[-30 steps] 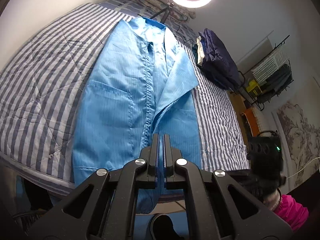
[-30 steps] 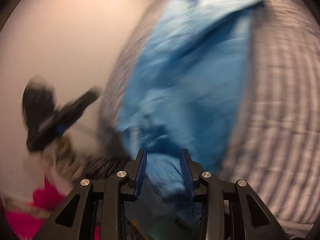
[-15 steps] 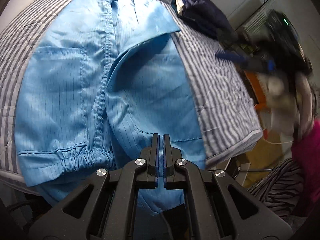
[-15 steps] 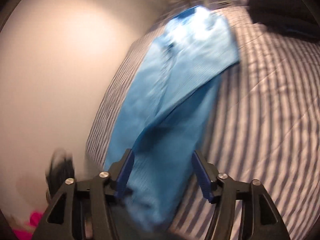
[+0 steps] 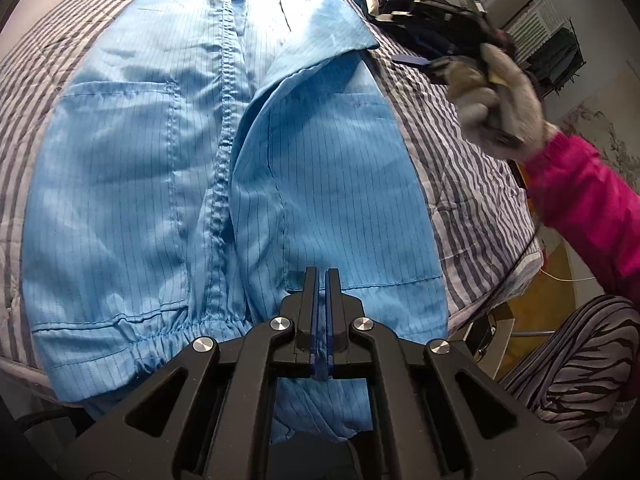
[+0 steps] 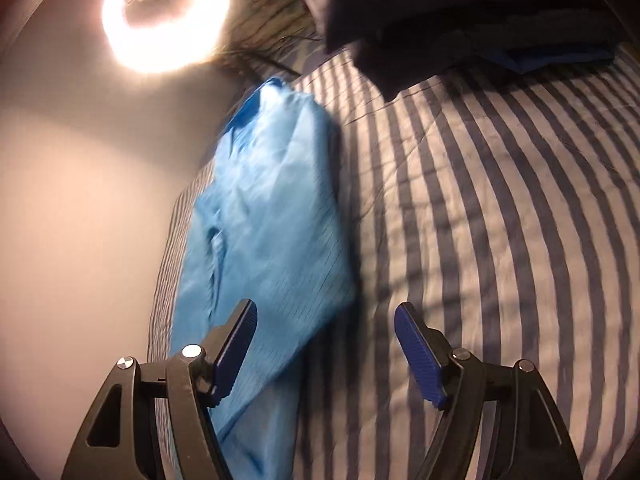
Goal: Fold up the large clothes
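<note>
A light blue work garment [image 5: 168, 184] lies spread on the striped quilt [image 5: 472, 184], its right side folded in over the middle and its hem hanging off the near bed edge. My left gripper [image 5: 321, 272] is shut low over the hem, and a bunch of blue cloth hangs from between its pads. In the right wrist view the garment [image 6: 272, 232] lies to the left. My right gripper [image 6: 326, 306] hovers over its right edge and the quilt [image 6: 500, 240], its jaws opening with nothing pressed between them. A gloved hand [image 5: 496, 96] carries it at the upper right.
A pile of dark clothes [image 6: 460, 12] sits at the far right of the bed. A ring light [image 6: 166, 12] glows beyond the bed head. A drying rack [image 5: 556, 40] stands to the right. The person's pink sleeve [image 5: 580, 208] and striped trouser leg [image 5: 580, 360] are beside the bed.
The right gripper opened, let the blue cloth fall and swung right over the quilt. The left gripper dropped closer to the hem, staying shut.
</note>
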Demonstrator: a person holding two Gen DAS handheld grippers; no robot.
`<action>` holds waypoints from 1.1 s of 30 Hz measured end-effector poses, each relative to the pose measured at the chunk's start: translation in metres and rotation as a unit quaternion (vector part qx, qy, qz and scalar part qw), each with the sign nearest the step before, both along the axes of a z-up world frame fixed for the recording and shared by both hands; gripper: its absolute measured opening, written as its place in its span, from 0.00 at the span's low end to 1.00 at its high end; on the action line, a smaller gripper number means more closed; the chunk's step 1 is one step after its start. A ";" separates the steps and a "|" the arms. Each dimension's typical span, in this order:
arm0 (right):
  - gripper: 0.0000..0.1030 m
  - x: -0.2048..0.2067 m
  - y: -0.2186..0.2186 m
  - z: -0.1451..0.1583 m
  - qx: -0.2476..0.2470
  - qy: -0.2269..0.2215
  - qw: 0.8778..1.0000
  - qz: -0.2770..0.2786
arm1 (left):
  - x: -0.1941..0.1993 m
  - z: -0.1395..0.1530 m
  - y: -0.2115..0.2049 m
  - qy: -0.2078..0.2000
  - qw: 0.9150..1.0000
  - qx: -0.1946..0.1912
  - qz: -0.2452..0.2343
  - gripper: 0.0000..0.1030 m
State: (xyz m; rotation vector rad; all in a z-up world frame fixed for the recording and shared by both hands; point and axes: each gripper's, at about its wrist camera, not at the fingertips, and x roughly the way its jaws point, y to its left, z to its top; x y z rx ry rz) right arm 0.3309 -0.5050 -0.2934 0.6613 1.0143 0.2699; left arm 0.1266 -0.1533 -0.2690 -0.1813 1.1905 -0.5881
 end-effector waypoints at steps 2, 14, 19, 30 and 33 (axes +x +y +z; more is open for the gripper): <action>0.68 0.013 -0.001 -0.012 0.012 0.004 1.000 -0.006 | 0.001 0.000 0.001 0.004 1.000 -0.003 0.002 0.00; 0.01 0.053 0.045 0.039 -0.022 -0.047 0.998 0.045 | 0.002 -0.002 0.000 0.007 1.000 -0.016 -0.004 0.00; 0.01 0.085 0.103 0.069 -0.077 -0.064 0.991 0.089 | 0.002 0.001 0.005 0.006 1.000 -0.023 0.001 0.00; 0.38 0.111 0.199 0.070 -0.073 -0.089 0.979 0.166 | -0.001 0.010 0.020 0.002 0.999 -0.033 0.007 0.00; 0.33 0.086 0.190 0.080 -0.127 -0.090 0.974 0.165 | -0.006 0.017 0.027 -0.003 0.999 -0.043 0.006 0.00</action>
